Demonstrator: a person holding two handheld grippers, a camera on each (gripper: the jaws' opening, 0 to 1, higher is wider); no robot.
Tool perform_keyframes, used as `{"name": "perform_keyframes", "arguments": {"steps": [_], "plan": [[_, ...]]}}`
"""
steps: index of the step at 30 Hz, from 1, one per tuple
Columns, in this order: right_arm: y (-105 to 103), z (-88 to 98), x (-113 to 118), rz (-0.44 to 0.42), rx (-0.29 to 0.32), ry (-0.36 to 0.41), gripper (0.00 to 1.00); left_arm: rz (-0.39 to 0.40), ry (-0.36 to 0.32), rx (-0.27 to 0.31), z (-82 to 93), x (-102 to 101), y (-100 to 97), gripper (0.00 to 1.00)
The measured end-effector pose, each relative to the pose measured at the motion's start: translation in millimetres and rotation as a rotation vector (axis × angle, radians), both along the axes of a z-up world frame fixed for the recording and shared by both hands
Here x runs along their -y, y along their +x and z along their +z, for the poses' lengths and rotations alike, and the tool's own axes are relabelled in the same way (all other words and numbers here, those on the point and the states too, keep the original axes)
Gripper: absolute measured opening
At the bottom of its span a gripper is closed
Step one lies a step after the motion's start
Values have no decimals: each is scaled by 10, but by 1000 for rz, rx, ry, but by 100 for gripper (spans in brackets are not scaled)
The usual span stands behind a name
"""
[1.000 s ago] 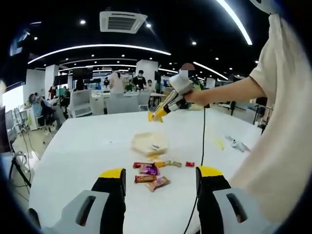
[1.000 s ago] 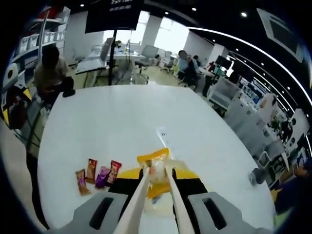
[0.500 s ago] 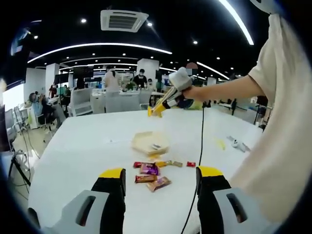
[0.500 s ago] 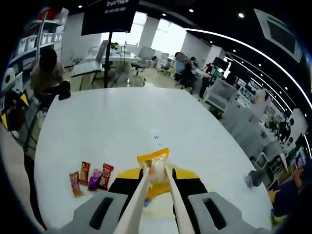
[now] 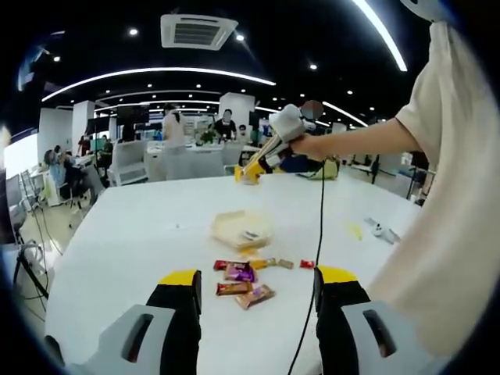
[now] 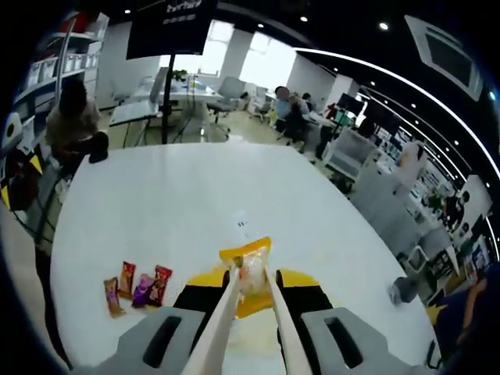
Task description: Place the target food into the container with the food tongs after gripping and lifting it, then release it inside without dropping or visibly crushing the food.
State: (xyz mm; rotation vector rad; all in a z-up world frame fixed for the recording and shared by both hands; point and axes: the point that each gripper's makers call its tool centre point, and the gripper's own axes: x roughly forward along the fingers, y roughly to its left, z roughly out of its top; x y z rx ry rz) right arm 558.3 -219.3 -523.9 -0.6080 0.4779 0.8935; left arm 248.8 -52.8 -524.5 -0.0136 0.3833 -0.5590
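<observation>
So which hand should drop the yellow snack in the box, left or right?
Right. The right gripper already holds the tongs, which pinch the yellow snack packet, raised above the container. The left gripper is open and holds nothing.

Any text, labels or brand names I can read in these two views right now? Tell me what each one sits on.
No text is readable.
Snack wrappers on the table: printing too small and blurred.
Label on the container: dark marks, unreadable.
Yellow packet in the tongs held by the right tool: no legible print.
Hanging dark sign: white lettering at its top edge, too blurred.
</observation>
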Motion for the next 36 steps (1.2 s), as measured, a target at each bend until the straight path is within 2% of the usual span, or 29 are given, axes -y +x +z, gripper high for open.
{"name": "perform_keyframes", "arguments": {"steps": [23, 36], "plan": [[140, 54, 21, 11, 26, -33, 23, 8, -3, -9, -21, -7, -7, 58], [144, 48, 42, 15, 39, -48, 25, 11, -2, -11, -34, -18, -11, 57]]}}
